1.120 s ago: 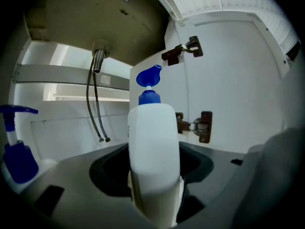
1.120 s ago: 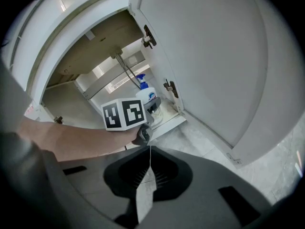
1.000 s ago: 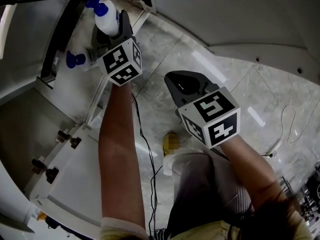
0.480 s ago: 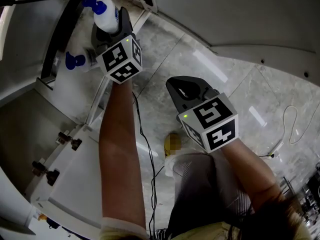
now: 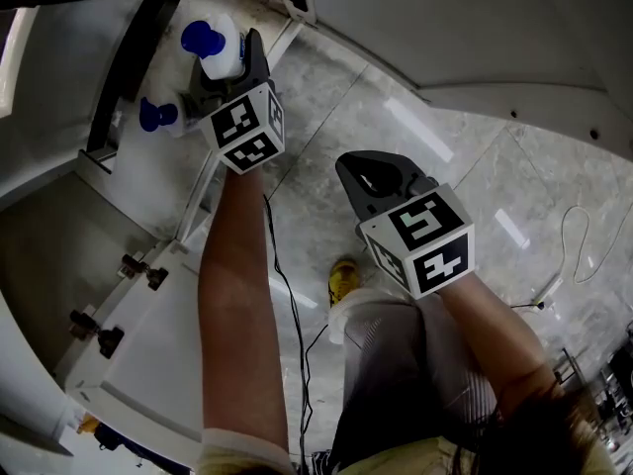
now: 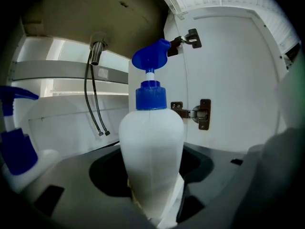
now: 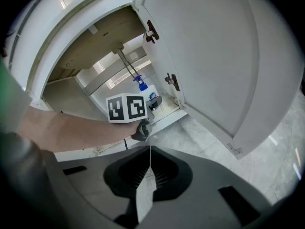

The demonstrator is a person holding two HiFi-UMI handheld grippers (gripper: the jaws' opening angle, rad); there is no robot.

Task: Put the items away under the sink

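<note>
Deeper inside the under-sink cabinet than a second ago, the left gripper (image 5: 226,67) holds a white spray bottle (image 6: 151,161) upright, its jaws clamped on the body, at the upper left of the head view. A second spray bottle (image 5: 158,117) already stands just beside it. The right gripper (image 5: 381,181) hangs mid-frame over the floor, jaws pressed together on nothing. One item looks stowed, and this one apparently awaits setting down and release.

No legible text, spray bottle (image 7: 147,92) label too small
</note>
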